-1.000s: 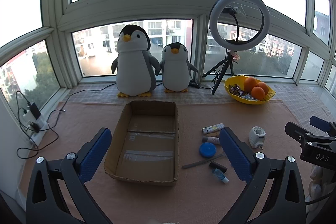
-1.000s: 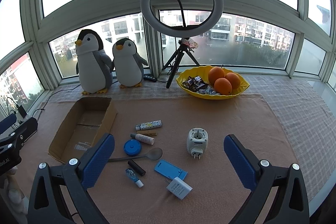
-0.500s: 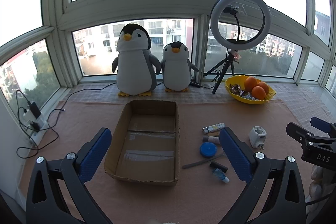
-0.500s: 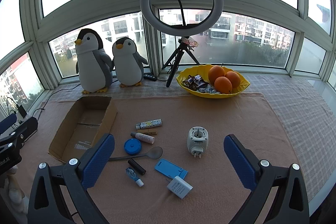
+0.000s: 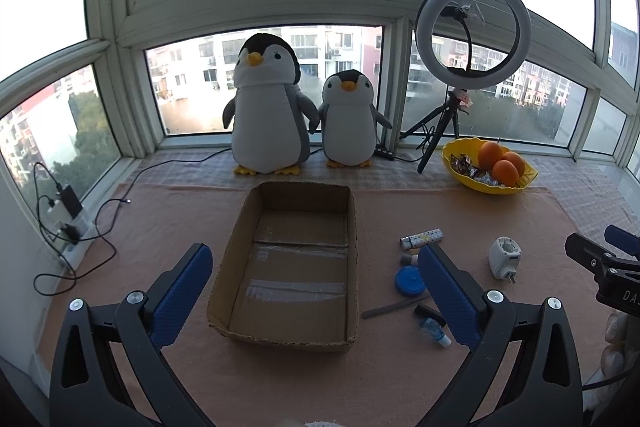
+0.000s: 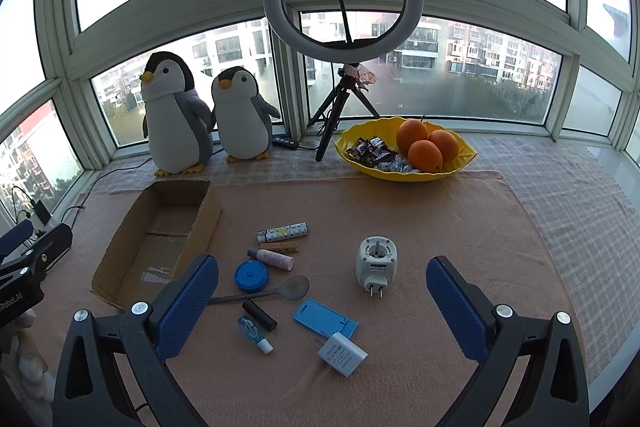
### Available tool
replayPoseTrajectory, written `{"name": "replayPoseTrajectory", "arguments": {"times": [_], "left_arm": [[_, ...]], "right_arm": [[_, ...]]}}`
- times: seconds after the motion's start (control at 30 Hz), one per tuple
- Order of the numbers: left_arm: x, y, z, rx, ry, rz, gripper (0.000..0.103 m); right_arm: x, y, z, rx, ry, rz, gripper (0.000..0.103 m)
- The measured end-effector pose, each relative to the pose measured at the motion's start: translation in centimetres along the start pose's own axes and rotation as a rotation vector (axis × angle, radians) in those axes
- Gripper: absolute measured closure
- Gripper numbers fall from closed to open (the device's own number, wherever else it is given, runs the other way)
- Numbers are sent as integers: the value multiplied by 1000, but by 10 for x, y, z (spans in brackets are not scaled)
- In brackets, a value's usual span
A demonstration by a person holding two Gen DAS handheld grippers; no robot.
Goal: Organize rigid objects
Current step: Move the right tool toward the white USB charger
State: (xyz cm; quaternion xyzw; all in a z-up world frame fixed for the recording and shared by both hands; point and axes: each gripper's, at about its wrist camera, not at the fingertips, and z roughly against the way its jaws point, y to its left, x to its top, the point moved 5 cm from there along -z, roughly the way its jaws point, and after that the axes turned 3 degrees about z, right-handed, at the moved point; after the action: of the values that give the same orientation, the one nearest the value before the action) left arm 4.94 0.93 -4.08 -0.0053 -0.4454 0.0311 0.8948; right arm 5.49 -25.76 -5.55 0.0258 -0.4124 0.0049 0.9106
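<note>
An open, empty cardboard box [image 5: 294, 263] [image 6: 160, 239] lies on the pink cloth. Small objects lie to its right: a white plug adapter [image 6: 376, 261] [image 5: 504, 257], a blue round lid [image 6: 251, 275], a grey spoon [image 6: 276, 291], a blue flat holder [image 6: 325, 321], a white charger [image 6: 342, 354], a patterned tube [image 6: 283, 231], a pink tube [image 6: 272, 259], a black stick [image 6: 259, 315] and a small blue bottle [image 6: 254, 334]. My left gripper [image 5: 316, 295] is open and empty above the box's near end. My right gripper [image 6: 322, 301] is open and empty above the small objects.
Two plush penguins [image 5: 272, 111] stand at the window. A ring light on a tripod [image 6: 344, 11] and a yellow bowl [image 6: 464, 169] with oranges stand at the back right. Cables and a power strip [image 5: 68, 223] lie at the left wall.
</note>
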Motion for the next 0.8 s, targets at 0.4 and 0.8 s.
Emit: {"name": "replayPoseTrajectory", "arguments": {"times": [0.4,0.8], "left_arm": [[-22,74,-48,167,96,54,1],[-59,108,-105,189,265,111,9]], "right_arm": [[-11,-20,-7,-25,28,-32,0],[-30,-45,-15,-63,57,-59,0]]}}
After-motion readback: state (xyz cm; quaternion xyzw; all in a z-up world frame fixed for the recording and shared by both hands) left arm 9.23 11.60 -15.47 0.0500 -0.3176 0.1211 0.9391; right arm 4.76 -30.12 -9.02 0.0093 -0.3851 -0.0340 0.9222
